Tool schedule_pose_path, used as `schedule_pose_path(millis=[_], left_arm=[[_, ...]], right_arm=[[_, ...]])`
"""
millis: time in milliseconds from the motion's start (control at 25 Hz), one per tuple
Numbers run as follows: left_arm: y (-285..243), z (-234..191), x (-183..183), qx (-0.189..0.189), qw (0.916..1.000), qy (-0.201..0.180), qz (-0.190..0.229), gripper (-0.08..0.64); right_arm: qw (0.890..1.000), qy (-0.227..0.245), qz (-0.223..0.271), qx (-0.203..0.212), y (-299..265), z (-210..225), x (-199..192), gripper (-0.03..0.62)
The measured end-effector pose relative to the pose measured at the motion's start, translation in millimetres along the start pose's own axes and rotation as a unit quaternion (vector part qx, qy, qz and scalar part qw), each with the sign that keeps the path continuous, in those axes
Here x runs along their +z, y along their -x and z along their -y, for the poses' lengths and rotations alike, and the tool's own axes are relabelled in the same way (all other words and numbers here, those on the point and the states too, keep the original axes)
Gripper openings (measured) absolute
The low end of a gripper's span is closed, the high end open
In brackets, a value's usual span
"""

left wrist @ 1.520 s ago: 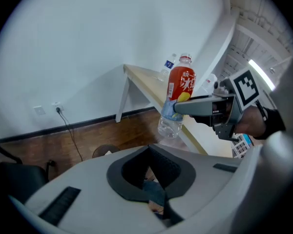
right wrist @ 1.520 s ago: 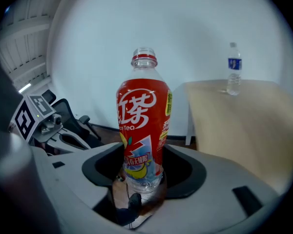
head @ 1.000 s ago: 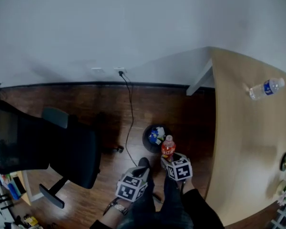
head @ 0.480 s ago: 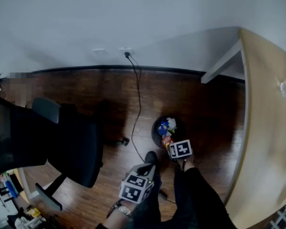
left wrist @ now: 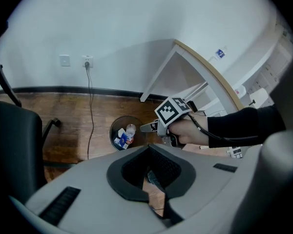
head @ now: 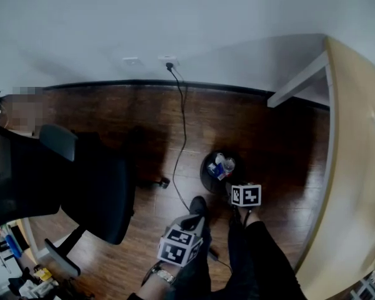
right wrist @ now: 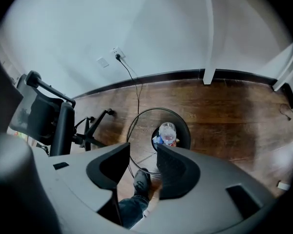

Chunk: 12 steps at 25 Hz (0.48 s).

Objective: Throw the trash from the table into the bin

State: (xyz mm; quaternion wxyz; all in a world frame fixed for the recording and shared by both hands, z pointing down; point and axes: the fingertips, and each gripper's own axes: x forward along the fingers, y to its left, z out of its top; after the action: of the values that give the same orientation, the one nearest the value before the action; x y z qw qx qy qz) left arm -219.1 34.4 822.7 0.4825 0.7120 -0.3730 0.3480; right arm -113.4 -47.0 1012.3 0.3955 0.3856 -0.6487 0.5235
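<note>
Right gripper [right wrist: 142,154]: fingers apart, just been closing, empty
Bottle [right wrist: 167,132]: in bin [right wrist: 185,126], beyond fingertips
Left gripper [left wrist: 149,147]: fingers together, empty

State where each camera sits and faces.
Head view: on the head, looking steeply down at the bin, left gripper, right gripper and legs.
Left gripper view: on the left gripper, looking past its shut jaws at bin, right gripper and hand.
Right gripper view: on the right gripper, down into bin; jaws apart, empty, just closing; shoe shows.
All share the bin.

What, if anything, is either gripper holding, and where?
Nothing: the right gripper, jaws just closing, is open and empty; the left gripper is shut, empty.
</note>
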Motion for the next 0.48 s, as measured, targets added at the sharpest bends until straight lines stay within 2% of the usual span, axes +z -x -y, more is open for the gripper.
schedule_pose_path(millis=[280, 480], left_arm=[[9.0, 9.1, 16.9, 0.003, 0.9998, -0.019, 0.001, 0.004], [23.1, 17.0, 34.7, 0.002, 0.9989, -0.043, 0.018, 0.004]], right_arm=[[0.999, 0.020, 0.020, 0.016, 47.1, -28.1, 6.1, 0.183], [0.997, 0.051, 0.054, 0.031, 107.2, -61.1, 13.0, 0.178]])
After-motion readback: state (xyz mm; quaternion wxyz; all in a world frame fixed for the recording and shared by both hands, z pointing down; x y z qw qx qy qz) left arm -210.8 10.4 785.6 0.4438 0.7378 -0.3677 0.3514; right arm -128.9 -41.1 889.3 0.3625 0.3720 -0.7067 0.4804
